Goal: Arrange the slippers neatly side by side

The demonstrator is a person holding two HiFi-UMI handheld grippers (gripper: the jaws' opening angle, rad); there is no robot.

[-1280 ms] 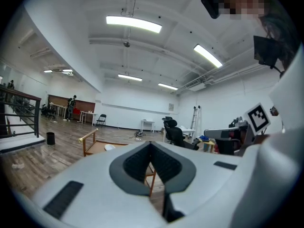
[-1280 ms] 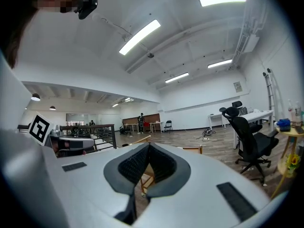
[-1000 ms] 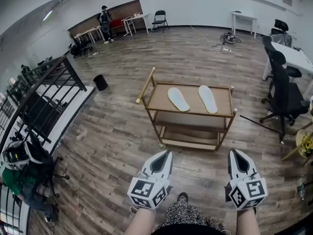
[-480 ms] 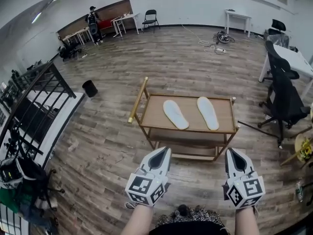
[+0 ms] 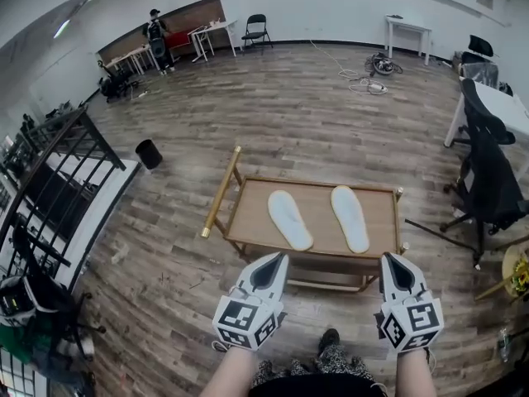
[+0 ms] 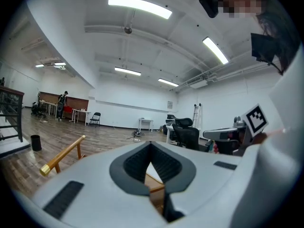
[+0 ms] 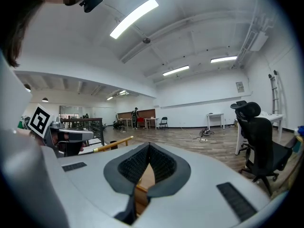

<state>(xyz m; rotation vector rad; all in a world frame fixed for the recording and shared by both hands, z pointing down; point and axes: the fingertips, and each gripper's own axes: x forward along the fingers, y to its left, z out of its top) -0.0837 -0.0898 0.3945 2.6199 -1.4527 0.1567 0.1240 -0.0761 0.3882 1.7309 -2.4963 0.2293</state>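
Slippers [image 5: 290, 219]: two, white, lay flat on worktop [image 5: 248, 217], apart, not quite parallel. Left tool [image 5: 278, 259] and right tool [image 5: 388, 259] both clenched, empty, touching nothing. Both hung near worktop's near edge, slippers beyond tips, roughly one ahead of each. Head view showed both slippers whole. Tool views caught only sliver of worktop through jaw notch. Left one also showed gold handle [image 6: 61, 156].

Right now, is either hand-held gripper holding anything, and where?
Nothing: left hand-held gripper and right hand-held gripper are shut, empty; slippers lie on the cart.
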